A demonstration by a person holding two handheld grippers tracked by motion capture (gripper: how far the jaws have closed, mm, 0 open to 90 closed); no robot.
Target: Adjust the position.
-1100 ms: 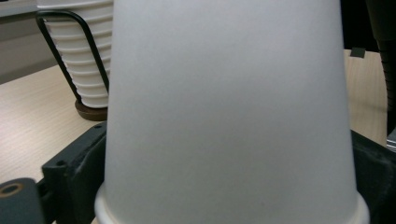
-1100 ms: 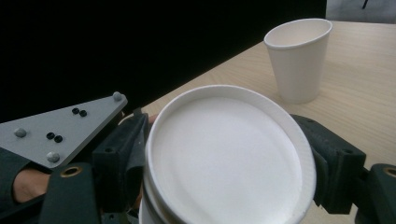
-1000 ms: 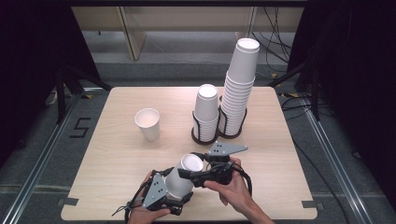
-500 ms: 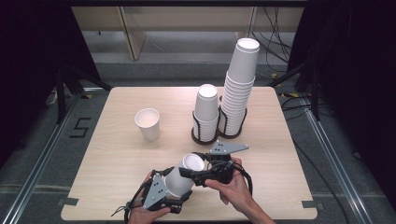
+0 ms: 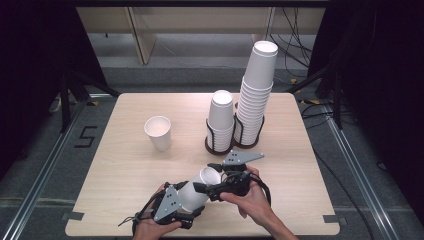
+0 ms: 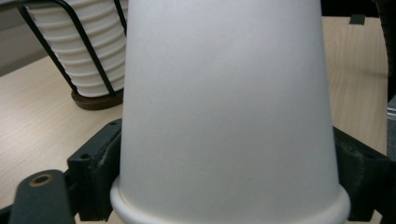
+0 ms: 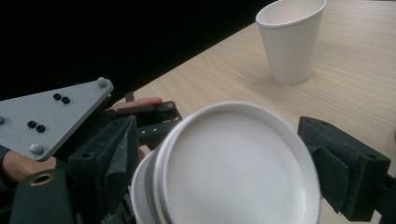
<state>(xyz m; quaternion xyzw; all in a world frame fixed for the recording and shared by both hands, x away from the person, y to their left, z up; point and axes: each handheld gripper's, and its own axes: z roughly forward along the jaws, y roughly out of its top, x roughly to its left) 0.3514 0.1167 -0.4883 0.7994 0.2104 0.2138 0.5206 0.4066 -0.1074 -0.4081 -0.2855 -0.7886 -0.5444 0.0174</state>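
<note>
A white paper cup lies on its side just above the table's front edge, held between both grippers. My left gripper is shut on it near the rim; in the left gripper view the cup stands between the black jaws. My right gripper has its jaws pressed on either side of the base end. In the right gripper view that cup shows a second edge around the base, like two nested cups. A single upright cup stands left of centre, and it is the cup farther off.
Two inverted cup stacks sit in black wire holders at centre right: a short stack and a tall stack. The wooden table has bare room at left and front right. Cables lie on the floor beyond the table.
</note>
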